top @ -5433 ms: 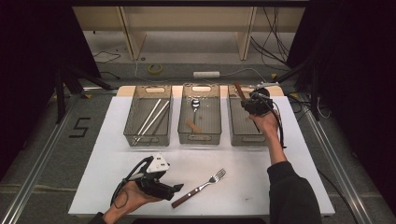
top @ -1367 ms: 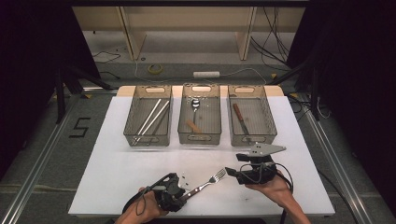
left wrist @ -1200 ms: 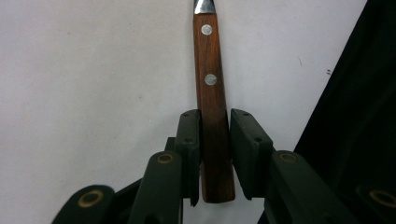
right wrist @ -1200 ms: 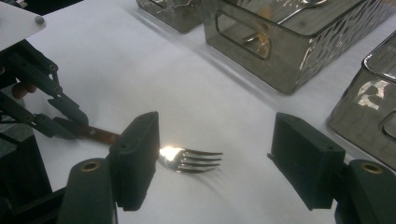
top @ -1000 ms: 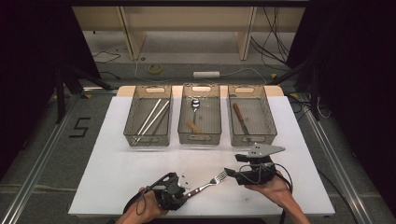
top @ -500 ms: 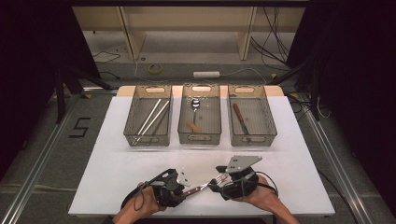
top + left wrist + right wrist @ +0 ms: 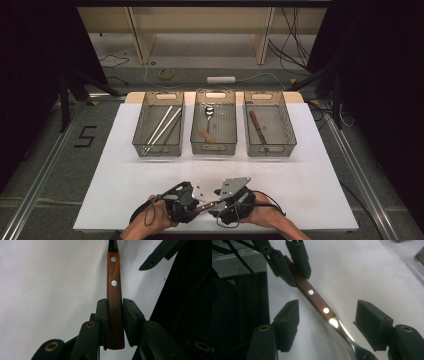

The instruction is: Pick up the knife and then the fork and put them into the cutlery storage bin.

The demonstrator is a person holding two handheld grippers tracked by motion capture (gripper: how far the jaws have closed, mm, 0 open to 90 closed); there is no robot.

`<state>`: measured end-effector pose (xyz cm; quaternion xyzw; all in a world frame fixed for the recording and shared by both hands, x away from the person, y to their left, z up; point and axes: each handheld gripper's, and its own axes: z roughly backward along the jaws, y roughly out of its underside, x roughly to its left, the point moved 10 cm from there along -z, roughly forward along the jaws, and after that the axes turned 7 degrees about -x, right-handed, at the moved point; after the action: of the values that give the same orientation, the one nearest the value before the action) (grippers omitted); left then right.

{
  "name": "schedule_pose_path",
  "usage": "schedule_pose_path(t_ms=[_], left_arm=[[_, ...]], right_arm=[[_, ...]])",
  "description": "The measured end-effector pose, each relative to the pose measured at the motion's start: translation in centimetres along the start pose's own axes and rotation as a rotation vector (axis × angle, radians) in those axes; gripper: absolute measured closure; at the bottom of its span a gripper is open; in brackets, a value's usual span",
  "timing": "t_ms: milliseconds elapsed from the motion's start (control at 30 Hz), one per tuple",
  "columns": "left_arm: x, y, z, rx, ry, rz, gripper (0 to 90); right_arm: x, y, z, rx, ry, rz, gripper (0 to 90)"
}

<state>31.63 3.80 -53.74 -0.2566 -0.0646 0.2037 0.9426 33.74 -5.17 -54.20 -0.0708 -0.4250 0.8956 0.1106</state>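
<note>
- High view: the left tool (image 7: 186, 202) and right tool (image 7: 235, 204) meet at 6 o'clock on the white counter (image 7: 320, 165), near its front edge. The fork (image 7: 206, 205) bridges them, just a sliver of brown handle visible. Three mesh bins (image 7: 213, 129) stand in a row toward 12 o'clock, well apart from the hands.
- Left gripper view: the left tool (image 7: 115, 315) is clenched on the fork (image 7: 114, 300) near the butt of its handle. Handle is reddish-brown wood with two bright rivets, running toward 12 o'clock.
- Right gripper view: the right tool (image 7: 327, 322) stands released, and its jaws have just been closing. The fork (image 7: 322, 306) lies between them untouched, where wood gives way to a polished steel neck. The left tool (image 7: 290, 261) grips the far end at 11 o'clock.
- Judgement: light, rigid, not fragile. Steel neck looks slick; wood gives better purchase. For a handover, take the free wood by the rivets, flat faces against the pads.
</note>
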Motion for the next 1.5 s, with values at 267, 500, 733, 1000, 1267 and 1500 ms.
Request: schedule_pose_path(t_ms=[267, 500, 733, 1000, 1267, 1500], left_arm=[[-0.2, -0.1, 0.1, -0.001, 0.002, -0.008, 74.9], [-0.2, -0.2, 0.3, -0.001, 0.001, -0.023, 74.9], [-0.3, -0.2, 0.4, -0.005, 0.003, -0.034, 74.9], [-0.3, -0.4, 0.7, -0.030, 0.007, -0.067, 74.7], [0.5, -1.1, 1.1, -0.110, -0.032, -0.086, 70.8], [1.6, -2.3, 2.1, -0.227, -0.086, -0.054, 48.2]], right_arm=[[0.5, 0.4, -1.3, 0.040, -0.024, 0.028, 45.0], [0.7, 0.4, -1.8, 0.054, -0.030, 0.065, 54.8], [0.8, 0.5, -2.1, 0.061, -0.035, 0.110, 61.6], [0.8, 0.6, -1.7, 0.067, -0.037, 0.204, 67.6], [0.9, 0.4, -1.3, 0.076, -0.009, 0.323, 76.9], [1.0, 0.5, -0.9, 0.094, -0.024, 0.327, 78.0]])
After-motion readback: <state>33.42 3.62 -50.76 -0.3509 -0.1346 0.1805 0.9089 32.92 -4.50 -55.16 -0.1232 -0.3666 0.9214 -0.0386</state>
